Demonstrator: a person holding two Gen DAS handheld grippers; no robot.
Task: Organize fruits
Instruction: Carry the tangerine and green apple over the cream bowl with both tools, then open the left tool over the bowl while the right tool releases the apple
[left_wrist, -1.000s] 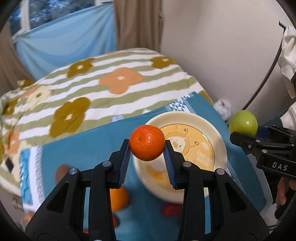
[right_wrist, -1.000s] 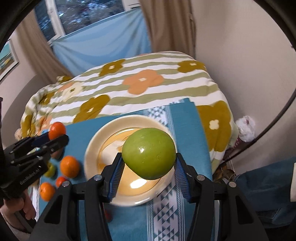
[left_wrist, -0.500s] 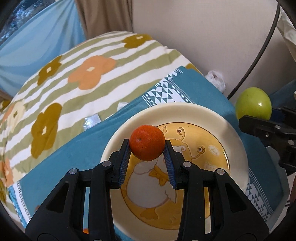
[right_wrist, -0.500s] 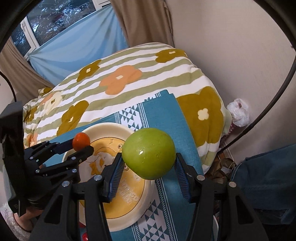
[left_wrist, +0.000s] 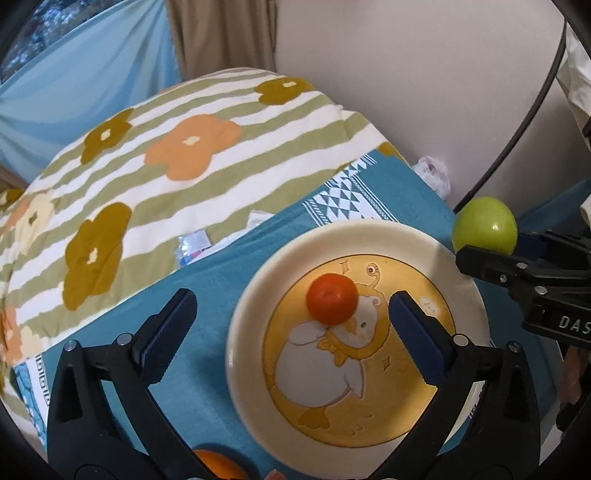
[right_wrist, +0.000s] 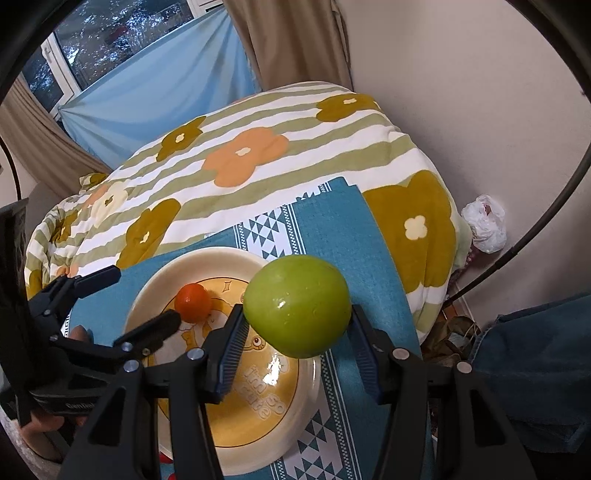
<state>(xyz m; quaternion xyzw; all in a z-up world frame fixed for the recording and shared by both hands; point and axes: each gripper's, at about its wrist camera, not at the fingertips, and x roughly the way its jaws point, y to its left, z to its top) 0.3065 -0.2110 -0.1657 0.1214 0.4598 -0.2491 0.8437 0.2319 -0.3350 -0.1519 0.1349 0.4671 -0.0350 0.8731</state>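
Left wrist view alone shows a second orange fruit (left_wrist: 218, 466) at the bottom edge, on the teal cloth (left_wrist: 207, 295). Right wrist view alone shows the window (right_wrist: 110, 33). Left claw (left_wrist: 291, 317): jaws have just been opening, now spread wide; tangerine (left_wrist: 332, 300) sits free between them on the duck plate (left_wrist: 255, 306). Right claw (right_wrist: 295, 336) grips the green apple (right_wrist: 297, 304) above the plate's rim.
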